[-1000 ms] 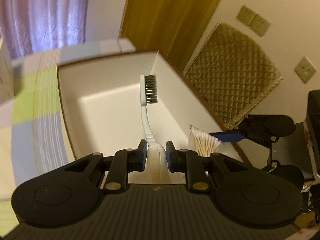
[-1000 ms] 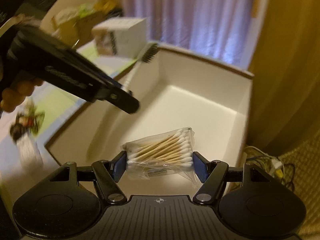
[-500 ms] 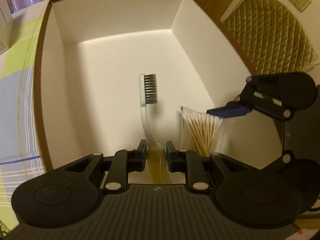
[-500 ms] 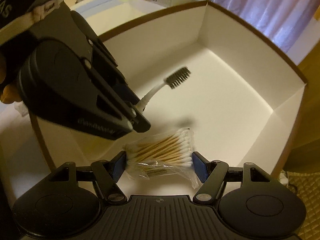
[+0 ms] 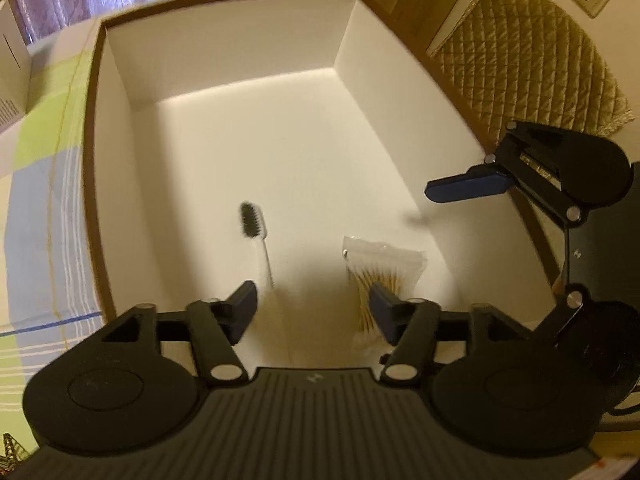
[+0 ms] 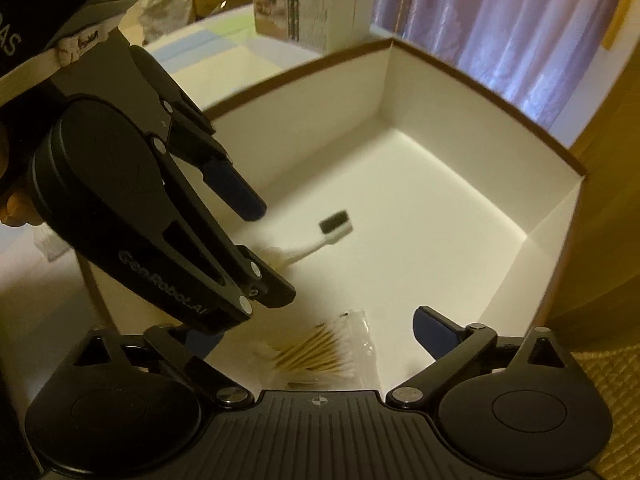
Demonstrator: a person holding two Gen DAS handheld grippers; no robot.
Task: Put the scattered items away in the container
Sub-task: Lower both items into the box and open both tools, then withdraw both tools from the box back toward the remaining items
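Left wrist view shows both left tongs (image 5: pixel 312 304) and right tongs (image 6: pixel 316 330) spread wide, empty, above the box (image 5: pixel 120 80), where the light, stiff toothbrush (image 5: pixel 256 236) and crinkly, slippery swab packet (image 5: pixel 380 268) lie just ahead.

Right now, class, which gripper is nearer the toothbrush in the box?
Left. The left gripper is open just above the toothbrush handle; the right gripper is open over the cotton swab bag beside it.

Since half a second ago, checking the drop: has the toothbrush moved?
Yes. The toothbrush has left the open left gripper and lies on the box floor.
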